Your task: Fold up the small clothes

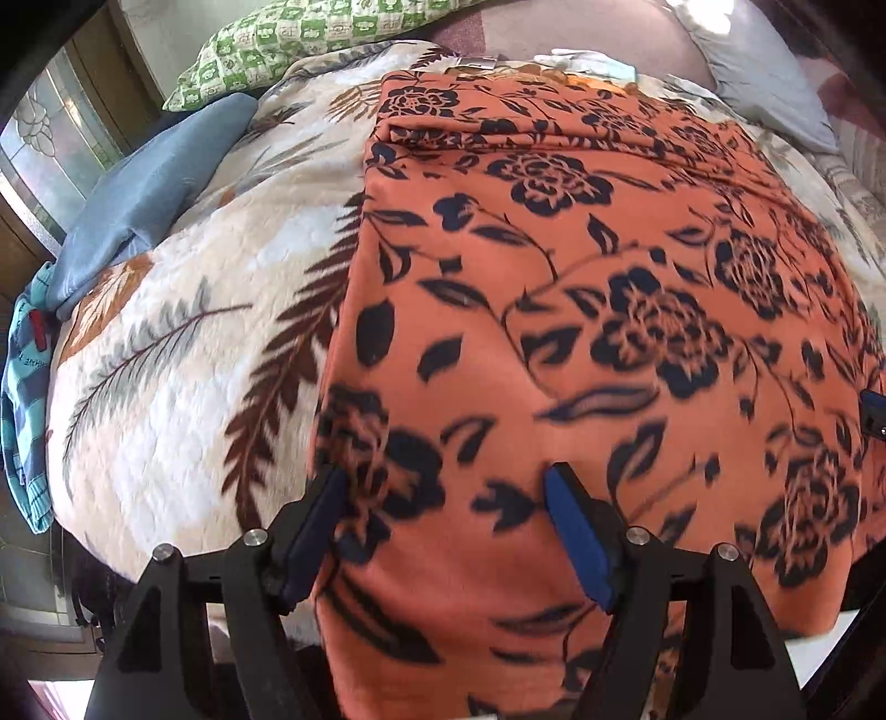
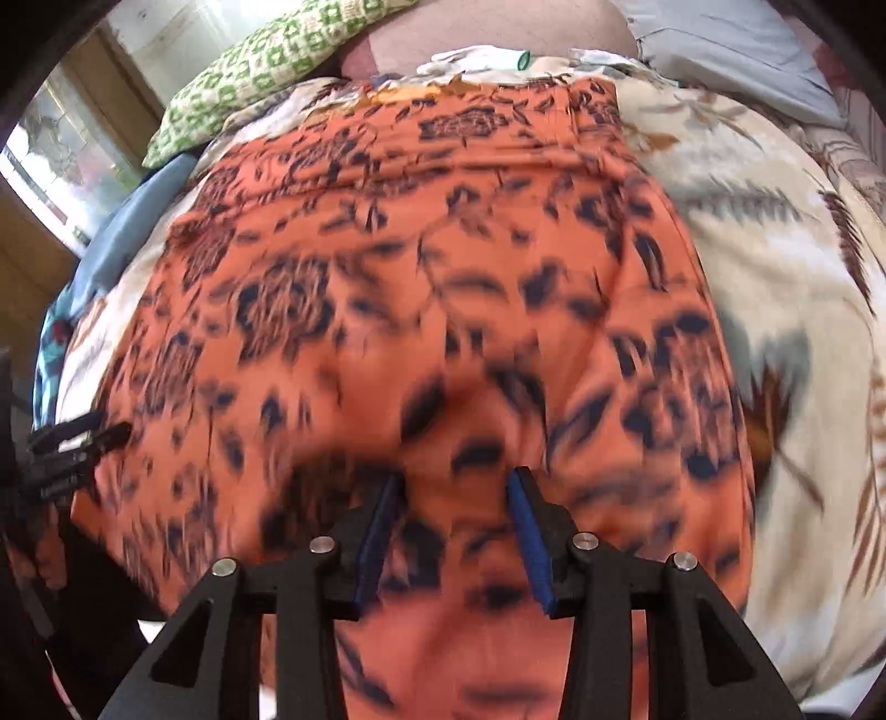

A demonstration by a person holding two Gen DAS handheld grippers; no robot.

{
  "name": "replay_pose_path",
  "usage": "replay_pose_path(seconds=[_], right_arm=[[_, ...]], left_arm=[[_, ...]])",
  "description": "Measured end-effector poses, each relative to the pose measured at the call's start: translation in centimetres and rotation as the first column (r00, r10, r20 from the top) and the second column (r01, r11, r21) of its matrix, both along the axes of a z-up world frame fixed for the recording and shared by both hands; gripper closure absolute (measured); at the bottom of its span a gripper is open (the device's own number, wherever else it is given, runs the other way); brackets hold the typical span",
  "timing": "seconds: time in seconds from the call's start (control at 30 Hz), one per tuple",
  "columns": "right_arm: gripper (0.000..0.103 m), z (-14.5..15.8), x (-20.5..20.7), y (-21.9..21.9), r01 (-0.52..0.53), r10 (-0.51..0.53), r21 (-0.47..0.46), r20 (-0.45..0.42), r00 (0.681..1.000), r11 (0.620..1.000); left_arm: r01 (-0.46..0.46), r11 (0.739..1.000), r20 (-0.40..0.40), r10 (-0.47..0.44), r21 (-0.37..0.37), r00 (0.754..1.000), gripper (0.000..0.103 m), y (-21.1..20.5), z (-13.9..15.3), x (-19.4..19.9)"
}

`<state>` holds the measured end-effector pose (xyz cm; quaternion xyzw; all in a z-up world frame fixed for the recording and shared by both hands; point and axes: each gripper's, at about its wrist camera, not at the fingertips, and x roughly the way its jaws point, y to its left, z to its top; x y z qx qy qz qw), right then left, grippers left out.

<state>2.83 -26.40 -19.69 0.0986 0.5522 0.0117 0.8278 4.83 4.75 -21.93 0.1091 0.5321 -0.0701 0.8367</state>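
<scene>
An orange garment with dark blue flowers (image 1: 554, 310) lies spread flat on the bed, its near end hanging over the bed's front edge. It also fills the right wrist view (image 2: 421, 288), blurred. My left gripper (image 1: 446, 482) is open above the garment's near left corner, jaws wide apart, nothing between them. My right gripper (image 2: 457, 482) is open above the garment's near end, to the right of the left one. The left gripper's tips show in the right wrist view at the far left (image 2: 83, 437).
The bed carries a cream quilt with leaf prints (image 1: 183, 310). A blue cloth (image 1: 149, 188) and a green checked pillow (image 1: 288, 39) lie at the back left. A striped teal garment (image 1: 25, 387) hangs at the left edge. A grey pillow (image 2: 736, 50) lies back right.
</scene>
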Motion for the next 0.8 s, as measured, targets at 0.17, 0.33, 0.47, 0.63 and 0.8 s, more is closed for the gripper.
replay_pose_path(seconds=[0.17,0.33,0.47,0.63,0.8], right_arm=[[0.057,0.0,-5.0,0.8,-0.016,0.016,-0.026,-0.028,0.999,1.0],[0.057,0.5,-8.7,-0.3,-0.027,0.03,0.035,-0.095,0.995,0.999],[0.056,4.6,-11.4,-3.8,0.038,-0.038,0.058,0.008,0.999,0.998],[0.037,8.1,-13.0,-9.0,0.204,-0.222,0.164,0.099,0.97,0.965],[0.037,5.9,-13.0,-10.4,0.257,-0.28,0.332,0.023,0.96,0.907]], left_arm=[[-0.014,0.999,-0.029,0.013,-0.047,0.999,0.027,1.5,-0.2,-2.9],[-0.045,0.997,-0.031,0.043,-0.069,0.999,0.028,3.3,1.0,-5.8],[-0.122,0.987,0.032,0.126,-0.102,0.991,0.028,6.6,3.8,-7.5],[-0.213,0.96,0.007,0.217,-0.18,0.976,0.023,10.4,5.2,-5.6],[-0.296,0.932,-0.104,0.28,-0.21,0.954,0.021,11.3,3.5,-4.5]])
